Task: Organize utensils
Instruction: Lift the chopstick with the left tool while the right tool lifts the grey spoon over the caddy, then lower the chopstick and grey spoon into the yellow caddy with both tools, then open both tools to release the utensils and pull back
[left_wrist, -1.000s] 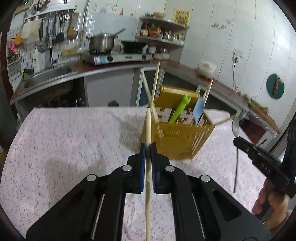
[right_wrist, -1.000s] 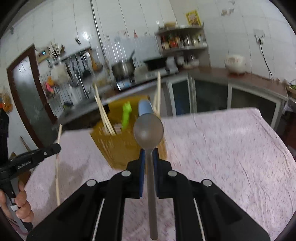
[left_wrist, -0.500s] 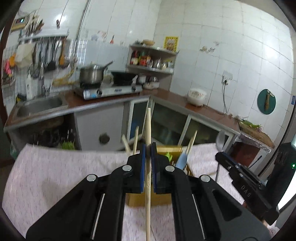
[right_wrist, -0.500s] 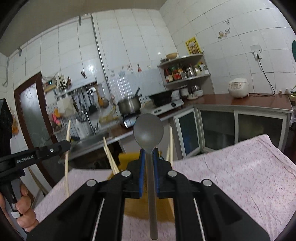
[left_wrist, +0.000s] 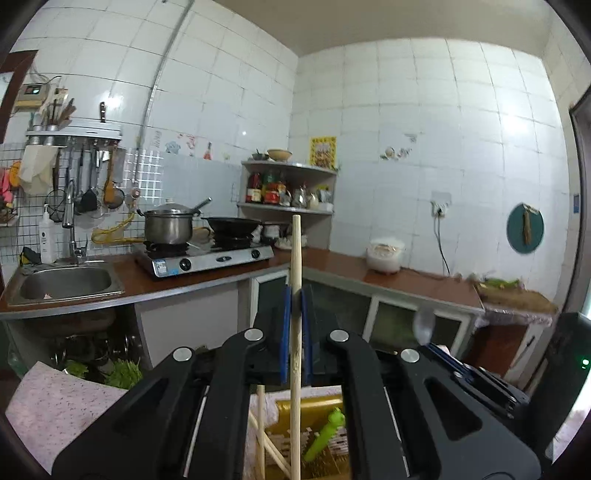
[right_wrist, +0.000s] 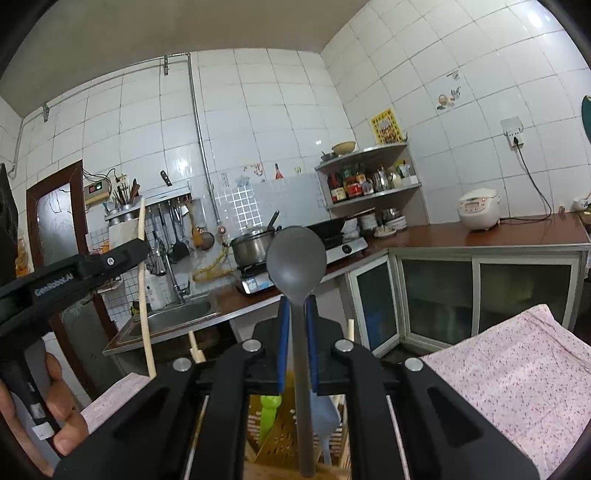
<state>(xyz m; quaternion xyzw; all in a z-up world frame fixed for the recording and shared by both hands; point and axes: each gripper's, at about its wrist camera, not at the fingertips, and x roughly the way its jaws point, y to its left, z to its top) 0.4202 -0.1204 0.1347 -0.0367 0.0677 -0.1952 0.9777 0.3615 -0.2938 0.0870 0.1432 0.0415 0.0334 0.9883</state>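
My left gripper (left_wrist: 294, 295) is shut on a wooden chopstick (left_wrist: 296, 258) held upright above the yellow utensil holder (left_wrist: 314, 410). The holder holds a green utensil (left_wrist: 327, 432) and other chopsticks (left_wrist: 260, 424). My right gripper (right_wrist: 296, 306) is shut on a grey spoon (right_wrist: 296, 258), bowl up, above the same holder (right_wrist: 273, 443), which shows a green utensil (right_wrist: 269, 410) and a blue one (right_wrist: 325, 413). The left gripper (right_wrist: 85, 273) with its chopstick (right_wrist: 142, 280) shows at the left of the right wrist view. The right gripper and spoon bowl (left_wrist: 424, 325) show at the right of the left wrist view.
The holder stands on a table with a pink floral cloth (right_wrist: 517, 369). Behind it runs a kitchen counter with a sink (left_wrist: 62, 284), a gas stove with a pot (left_wrist: 170, 229), a corner shelf (left_wrist: 288, 192) and a rice cooker (left_wrist: 384, 254).
Both grippers have tilted up and come in over the holder. The table has dropped out of view and the holder now lies beneath the fingers. Both still hold their utensils.
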